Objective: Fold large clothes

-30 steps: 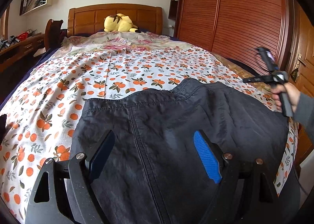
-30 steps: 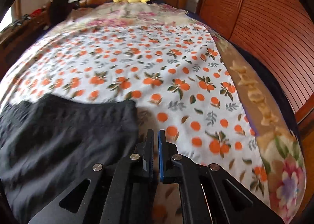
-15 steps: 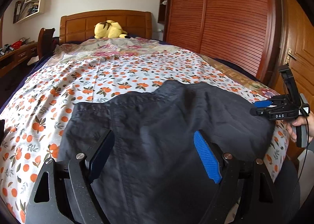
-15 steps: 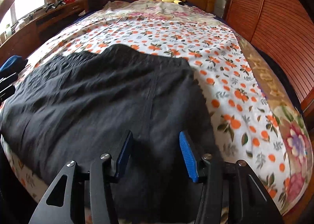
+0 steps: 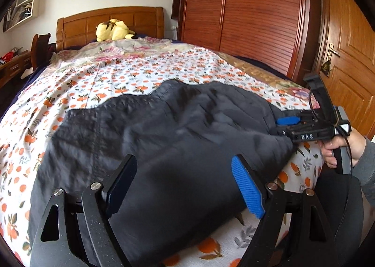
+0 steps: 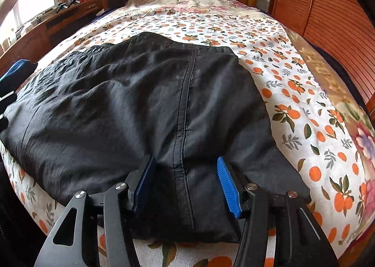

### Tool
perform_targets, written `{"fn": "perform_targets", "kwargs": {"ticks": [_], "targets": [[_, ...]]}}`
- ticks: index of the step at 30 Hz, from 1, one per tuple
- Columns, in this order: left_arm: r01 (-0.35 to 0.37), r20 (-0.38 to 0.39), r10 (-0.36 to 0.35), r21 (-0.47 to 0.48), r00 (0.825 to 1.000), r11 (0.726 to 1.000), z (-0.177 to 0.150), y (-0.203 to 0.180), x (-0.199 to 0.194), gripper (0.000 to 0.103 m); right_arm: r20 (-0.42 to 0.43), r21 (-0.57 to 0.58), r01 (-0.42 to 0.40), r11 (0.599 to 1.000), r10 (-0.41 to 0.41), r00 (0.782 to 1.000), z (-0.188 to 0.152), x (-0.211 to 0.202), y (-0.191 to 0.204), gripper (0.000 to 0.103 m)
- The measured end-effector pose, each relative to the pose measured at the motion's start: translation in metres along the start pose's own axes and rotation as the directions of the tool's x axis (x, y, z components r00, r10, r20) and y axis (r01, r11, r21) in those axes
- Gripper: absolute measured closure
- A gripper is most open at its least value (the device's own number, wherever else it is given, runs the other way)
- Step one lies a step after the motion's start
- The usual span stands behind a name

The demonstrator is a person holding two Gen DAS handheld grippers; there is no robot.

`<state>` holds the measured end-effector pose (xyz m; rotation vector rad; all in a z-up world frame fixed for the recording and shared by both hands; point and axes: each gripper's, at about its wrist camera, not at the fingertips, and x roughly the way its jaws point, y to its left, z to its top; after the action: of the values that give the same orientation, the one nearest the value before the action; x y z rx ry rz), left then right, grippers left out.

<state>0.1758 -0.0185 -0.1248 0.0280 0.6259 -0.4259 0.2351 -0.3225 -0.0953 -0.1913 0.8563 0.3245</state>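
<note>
A large black garment (image 5: 164, 140) lies spread on the bed's orange-print sheet (image 5: 121, 79), near the foot edge. It also shows in the right wrist view (image 6: 140, 103), with a stitched seam (image 6: 185, 112) running down its middle. My left gripper (image 5: 185, 185) is open, its jaws wide apart just above the garment's near edge. My right gripper (image 6: 185, 185) is open, its jaws on either side of the seam at the garment's near edge. The right gripper also shows in the left wrist view (image 5: 288, 124) at the garment's right edge, held by a hand.
A yellow plush toy (image 5: 114, 30) lies by the wooden headboard (image 5: 110, 21). A wooden wardrobe (image 5: 246, 14) and a door (image 5: 346, 56) stand to the right of the bed. A desk with clutter (image 6: 46, 23) runs along the left side.
My right gripper has opened and dropped down to the garment's near edge, astride the seam. My left gripper has stayed open and shifted, so the garment now lies more to the left in its view.
</note>
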Motion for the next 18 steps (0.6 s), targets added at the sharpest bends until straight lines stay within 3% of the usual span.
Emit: {"fn": "perform_targets", "kwargs": {"ticks": [7, 18], "targets": [[-0.038, -0.043, 0.038, 0.008, 0.998, 0.999, -0.006, -0.022, 0.006, 0.02, 0.049, -0.001, -0.019, 1.0, 0.019, 0.999, -0.009, -0.002, -0.002, 0.045], [-0.118, -0.107, 0.123, 0.052, 0.987, 0.992, -0.018, -0.038, 0.018, 0.02, 0.148, 0.0, 0.01, 1.0, -0.01, 0.989, -0.036, -0.039, -0.02, 0.045]]}}
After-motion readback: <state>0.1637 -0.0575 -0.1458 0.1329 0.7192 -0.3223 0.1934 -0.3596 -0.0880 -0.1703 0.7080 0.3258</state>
